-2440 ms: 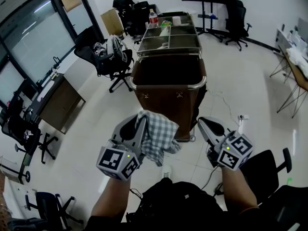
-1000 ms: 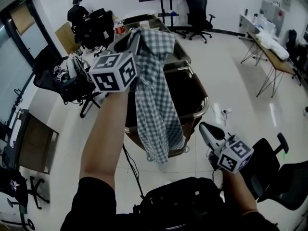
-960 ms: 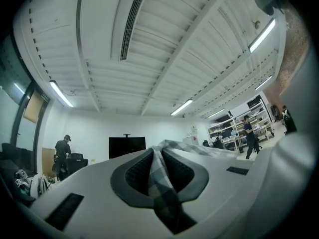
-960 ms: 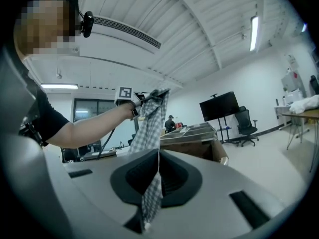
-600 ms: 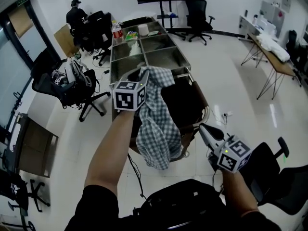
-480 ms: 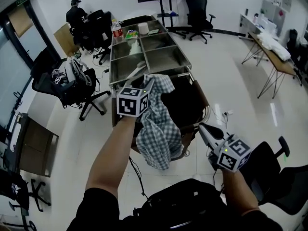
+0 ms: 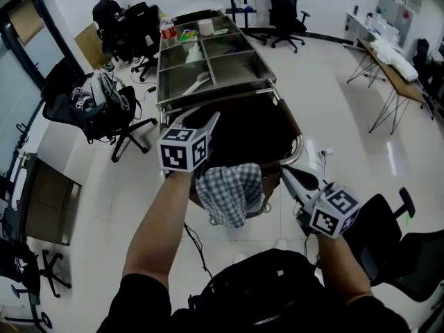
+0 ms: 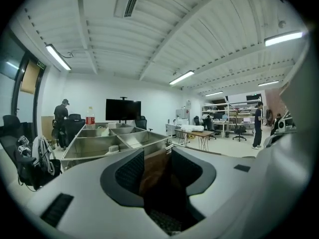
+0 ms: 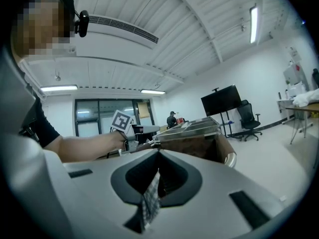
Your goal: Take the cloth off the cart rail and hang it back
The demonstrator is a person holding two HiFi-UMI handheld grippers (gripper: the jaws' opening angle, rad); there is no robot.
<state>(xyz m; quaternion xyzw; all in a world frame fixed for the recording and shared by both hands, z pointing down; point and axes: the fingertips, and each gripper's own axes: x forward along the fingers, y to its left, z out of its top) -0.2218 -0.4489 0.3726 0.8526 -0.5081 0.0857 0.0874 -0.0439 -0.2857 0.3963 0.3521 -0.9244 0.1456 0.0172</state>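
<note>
The blue-and-white checked cloth (image 7: 229,191) hangs draped over the near chrome rail (image 7: 294,152) of the brown cart, its lower end dangling in front. My left gripper (image 7: 211,121) hovers just above and behind the cloth, over the cart's dark bag. Its jaws are opening and nothing is between them in the left gripper view (image 8: 159,156). My right gripper (image 7: 284,172) points at the rail just right of the cloth. Its jaws look shut (image 9: 158,153). A sliver of the checked cloth (image 9: 148,198) shows in the slit behind the tips.
Steel compartments (image 7: 208,64) fill the cart's far half, with a bottle (image 7: 165,30) at the back. Office chairs (image 7: 97,106) stand left of the cart, and another chair (image 7: 388,231) is at my right. A person (image 7: 105,7) sits far back. A folding table (image 7: 388,61) stands right.
My left gripper came down from high above the cart with the cloth, laid it over the near rail and let go. The right gripper hardly moved.
</note>
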